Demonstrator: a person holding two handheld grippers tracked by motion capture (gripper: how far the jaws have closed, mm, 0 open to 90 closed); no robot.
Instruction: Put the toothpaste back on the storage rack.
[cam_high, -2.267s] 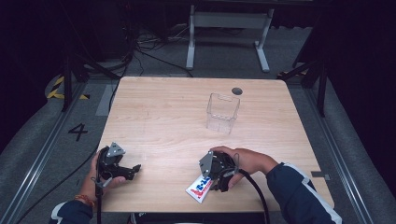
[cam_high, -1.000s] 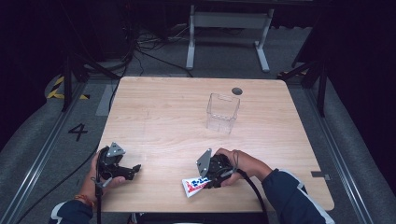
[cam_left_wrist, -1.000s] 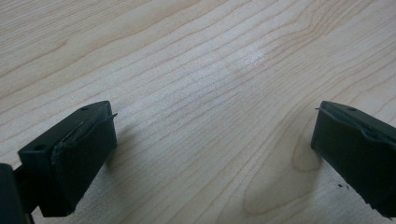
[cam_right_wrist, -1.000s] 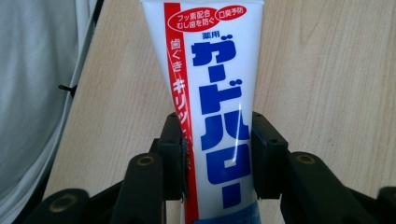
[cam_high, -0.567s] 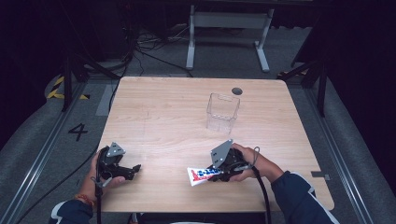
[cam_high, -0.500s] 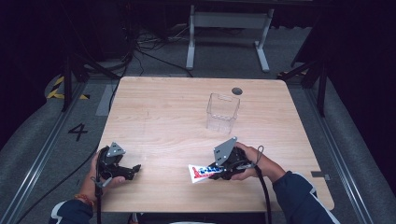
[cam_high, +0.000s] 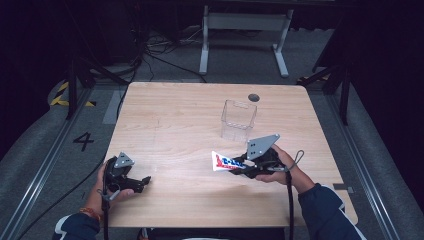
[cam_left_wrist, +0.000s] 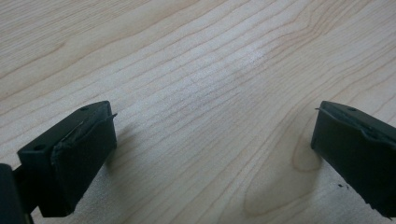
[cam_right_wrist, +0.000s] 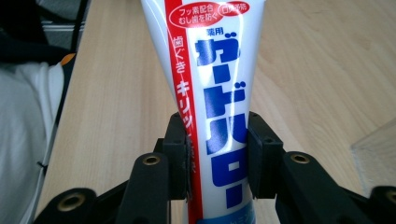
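Right hand-held gripper (cam_high: 244, 166) is clamped on the toothpaste tube (cam_high: 226, 162) – held just above the bench (cam_high: 170, 115), long axis pointing left. The clear bin (cam_high: 238, 120) sits just beyond it, far nearer this hand. Left hand-held gripper (cam_high: 142, 181) rests with jaws apart – empty.

Toothpaste tube (cam_right_wrist: 210, 93) – Japanese lettering; floor (cam_high: 50, 165) – "4" (cam_high: 83, 141)

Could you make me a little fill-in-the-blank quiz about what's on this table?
1. The right gripper is shut on a ____ of toothpaste.
2. The left gripper has its jaws ____ with nothing between them.
3. The see-through box on the table has ____ inside.

Missing words: tube; open; nothing
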